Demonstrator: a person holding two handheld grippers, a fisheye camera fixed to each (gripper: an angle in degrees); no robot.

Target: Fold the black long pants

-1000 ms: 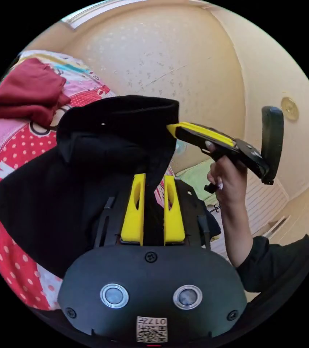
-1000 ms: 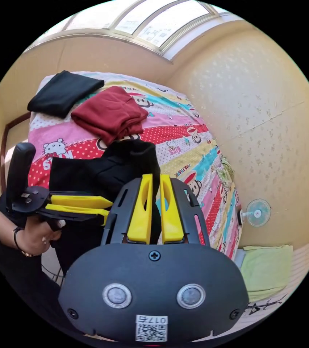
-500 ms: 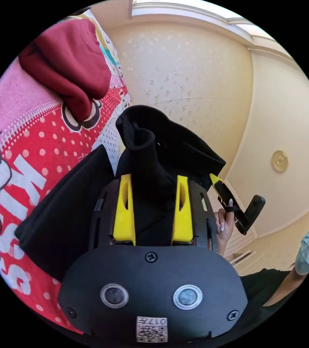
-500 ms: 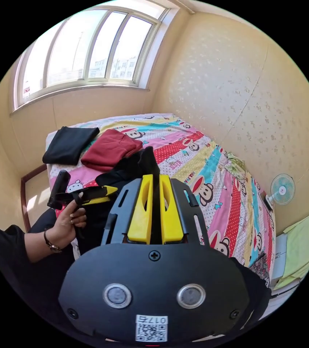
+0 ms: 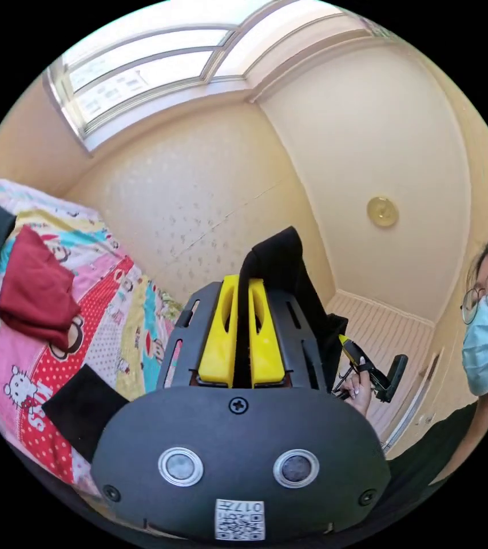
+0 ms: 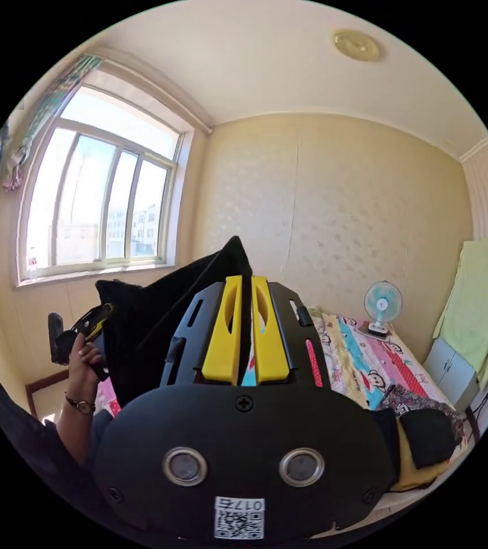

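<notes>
Black long pants [image 5: 281, 266] are pinched between my left gripper [image 5: 242, 286]'s pressed-together jaws, cloth rising past the tips and falling off to their right. Beyond that drape I see the right gripper [image 5: 348, 345] in a hand [image 5: 360, 394], biting the same fabric. From the right gripper view, its own jaws clamp a thin black edge, and the pants [image 6: 169, 303] stretch left of them to the left gripper [image 6: 96, 321]. Left of the left jaws, the bed [image 5: 112, 320] carries a folded red garment [image 5: 35, 294].
</notes>
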